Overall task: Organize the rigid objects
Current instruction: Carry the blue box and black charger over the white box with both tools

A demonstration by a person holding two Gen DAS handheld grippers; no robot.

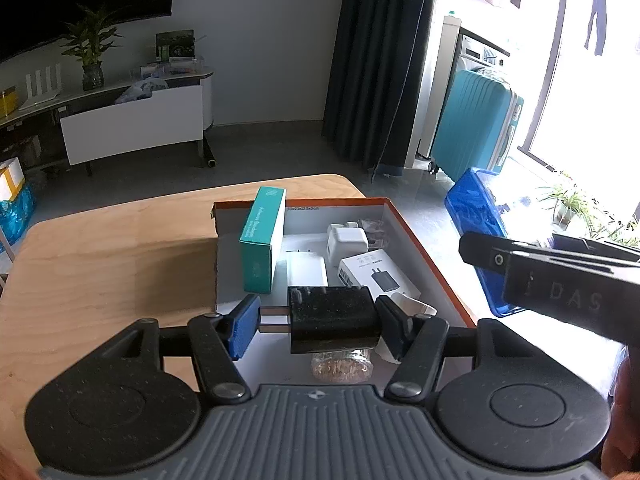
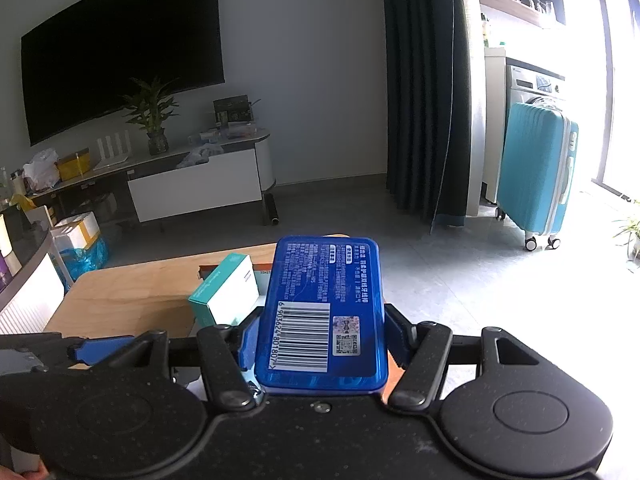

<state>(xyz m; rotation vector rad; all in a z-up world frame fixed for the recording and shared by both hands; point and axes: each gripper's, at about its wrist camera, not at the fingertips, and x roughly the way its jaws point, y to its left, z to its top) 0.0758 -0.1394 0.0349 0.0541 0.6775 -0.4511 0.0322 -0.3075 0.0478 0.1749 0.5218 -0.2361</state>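
Above the orange-rimmed box (image 1: 420,240): left tool (image 1: 320,320) clamps a black charger (image 1: 332,318); right tool (image 2: 320,344) clamps a blue tin (image 2: 320,308). Step: placing. Next, probably, lower the charger into free space.

Between the left tongs (image 1: 318,318), whose pads are blue, sits a black charger (image 1: 334,318). Ahead of them, an orange-rimmed box (image 1: 430,258) with white interior holds a teal carton (image 1: 262,240). The right tongs (image 2: 320,340) clasp a blue tin (image 2: 322,312) bearing a black-and-white barcode. The bench (image 1: 112,248) is pale wood.
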